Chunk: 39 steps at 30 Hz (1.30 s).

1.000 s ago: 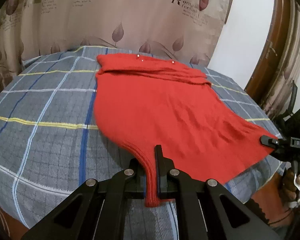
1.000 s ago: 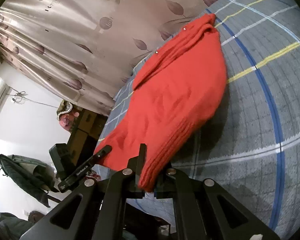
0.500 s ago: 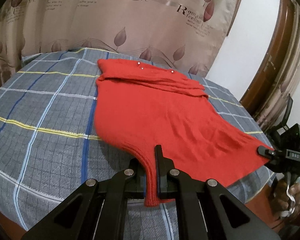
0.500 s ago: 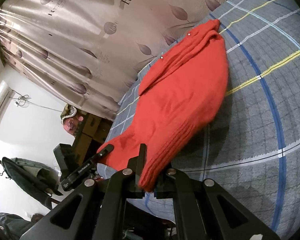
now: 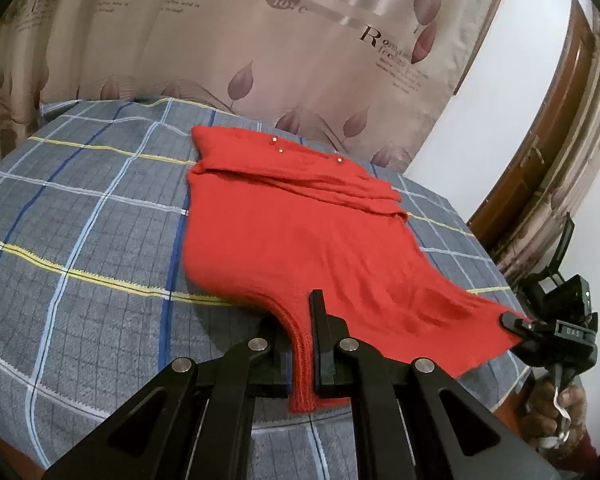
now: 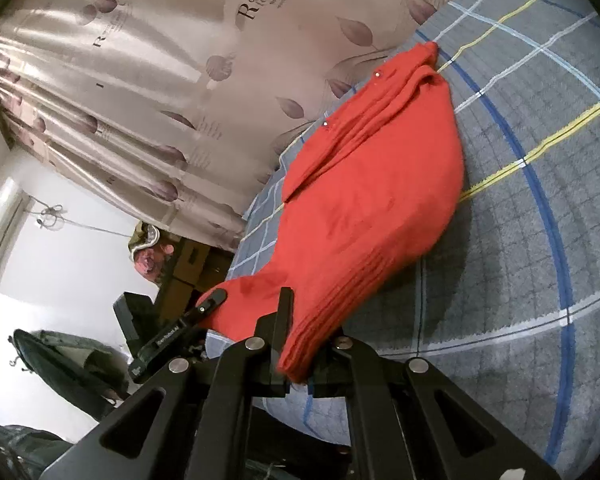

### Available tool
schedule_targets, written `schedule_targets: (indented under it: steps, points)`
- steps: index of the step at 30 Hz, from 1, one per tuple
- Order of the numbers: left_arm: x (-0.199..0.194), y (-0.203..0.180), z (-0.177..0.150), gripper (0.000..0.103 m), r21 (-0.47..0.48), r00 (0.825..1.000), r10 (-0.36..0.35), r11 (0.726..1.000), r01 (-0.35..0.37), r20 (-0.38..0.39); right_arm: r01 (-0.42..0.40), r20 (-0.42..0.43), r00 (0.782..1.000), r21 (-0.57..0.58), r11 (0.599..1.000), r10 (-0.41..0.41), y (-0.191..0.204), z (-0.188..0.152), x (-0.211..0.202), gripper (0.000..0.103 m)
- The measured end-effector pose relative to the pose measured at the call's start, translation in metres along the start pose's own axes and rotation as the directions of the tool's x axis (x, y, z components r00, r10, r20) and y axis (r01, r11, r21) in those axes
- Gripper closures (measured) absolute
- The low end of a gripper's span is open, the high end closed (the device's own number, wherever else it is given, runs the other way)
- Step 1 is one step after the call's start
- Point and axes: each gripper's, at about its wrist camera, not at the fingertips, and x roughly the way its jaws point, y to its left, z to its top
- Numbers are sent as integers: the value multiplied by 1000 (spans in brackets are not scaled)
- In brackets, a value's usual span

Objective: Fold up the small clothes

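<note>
A small red knit garment (image 5: 300, 236) with small metal studs near its far edge lies on a grey plaid bedspread (image 5: 84, 248); its far part is folded over. My left gripper (image 5: 300, 320) is shut on the ribbed near-left corner of the hem. My right gripper (image 6: 304, 320) is shut on the other hem corner; it also shows in the left wrist view (image 5: 516, 320). The near hem is lifted off the bed between the two grippers. The garment also shows in the right wrist view (image 6: 372, 200), and the left gripper (image 6: 208, 304) too.
A beige leaf-print curtain (image 5: 260, 40) hangs behind the bed. A wooden door frame (image 5: 540, 140) stands at the right. Boxes and a dark coat (image 6: 60, 360) stand beside the bed's end. The bed's near edge (image 5: 260, 440) is just below the grippers.
Both grippers have kept their hold and lifted the hem a little, moving forward over the bed. The garment's near part has drawn up and looks less stretched.
</note>
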Motion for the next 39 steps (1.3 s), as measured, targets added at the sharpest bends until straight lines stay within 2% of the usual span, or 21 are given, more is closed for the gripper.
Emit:
schedule_targets:
  steps: [8,22,30,39]
  points:
    - [5,7,31,96,-29,999,-1,1000,2,35,-22,-4,1000,-55,998,22,21,28,7,99]
    - [35,8,100,96,4,995,15,1000,-16,100,16,9,1000,-156,988,-15,39,114,31,99]
    - [73,19,134,96,-12,991,58,998,-56,119,36,0,999,-171,985,-36,30,169,62,99]
    - [120,31,159,96,-21,986,112,994,-111,127,55,-16,998,-117,992,-57,-3,212,104,99]
